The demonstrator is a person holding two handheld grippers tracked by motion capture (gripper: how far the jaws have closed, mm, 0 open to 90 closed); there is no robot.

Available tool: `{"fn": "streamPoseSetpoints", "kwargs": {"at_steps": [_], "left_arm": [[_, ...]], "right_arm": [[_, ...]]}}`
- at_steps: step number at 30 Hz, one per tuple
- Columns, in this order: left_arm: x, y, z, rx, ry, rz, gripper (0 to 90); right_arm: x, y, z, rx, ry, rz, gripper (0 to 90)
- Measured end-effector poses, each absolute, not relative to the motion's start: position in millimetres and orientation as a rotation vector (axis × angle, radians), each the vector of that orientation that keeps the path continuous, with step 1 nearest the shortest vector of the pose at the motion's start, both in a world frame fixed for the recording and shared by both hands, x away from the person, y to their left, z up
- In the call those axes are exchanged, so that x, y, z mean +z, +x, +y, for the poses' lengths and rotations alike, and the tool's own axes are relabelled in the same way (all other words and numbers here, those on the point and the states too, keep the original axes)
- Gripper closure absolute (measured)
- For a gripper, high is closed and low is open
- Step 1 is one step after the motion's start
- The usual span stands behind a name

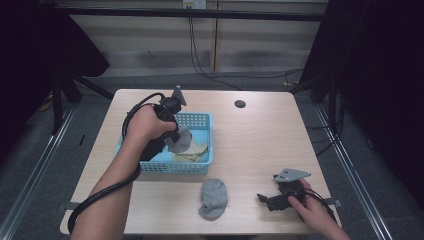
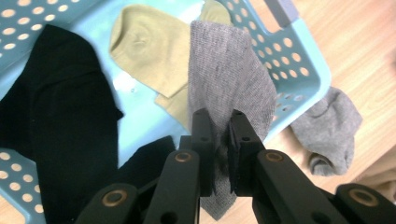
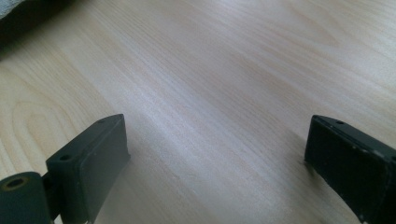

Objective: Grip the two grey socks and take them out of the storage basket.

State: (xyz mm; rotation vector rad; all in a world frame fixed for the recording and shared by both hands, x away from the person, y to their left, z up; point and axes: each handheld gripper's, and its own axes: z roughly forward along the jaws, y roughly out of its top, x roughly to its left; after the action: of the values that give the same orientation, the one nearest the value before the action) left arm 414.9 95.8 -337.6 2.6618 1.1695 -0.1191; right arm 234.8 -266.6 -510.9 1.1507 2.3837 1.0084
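Note:
My left gripper (image 2: 219,123) is shut on a grey sock (image 2: 229,79) and holds it hanging over the blue basket (image 2: 299,60). The high view has that gripper (image 1: 176,140) above the basket (image 1: 200,167), the grey sock (image 1: 182,139) dangling below the hand. Inside the basket lie a black sock (image 2: 65,116) and a beige sock (image 2: 149,51). A second grey sock (image 1: 214,198) lies crumpled on the table in front of the basket (image 2: 329,130). My right gripper (image 1: 265,199) rests low at the front right, open (image 3: 217,154) over bare wood.
The wooden table (image 1: 265,140) has a small dark round hole (image 1: 240,104) near its far edge. A black cable (image 1: 135,107) loops from the left gripper along the forearm. Dark floor and rails surround the table.

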Motion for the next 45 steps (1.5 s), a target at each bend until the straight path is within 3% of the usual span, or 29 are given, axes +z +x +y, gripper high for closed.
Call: {"fn": "streamPoseSetpoints", "kwargs": {"at_steps": [45], "left_arm": [[-337.7,334.1,18.8,-0.183,2.822,0.669,82.1]], "right_arm": [[-511.0,234.8,-266.6,1.008,1.150,2.384,5.4]]}}
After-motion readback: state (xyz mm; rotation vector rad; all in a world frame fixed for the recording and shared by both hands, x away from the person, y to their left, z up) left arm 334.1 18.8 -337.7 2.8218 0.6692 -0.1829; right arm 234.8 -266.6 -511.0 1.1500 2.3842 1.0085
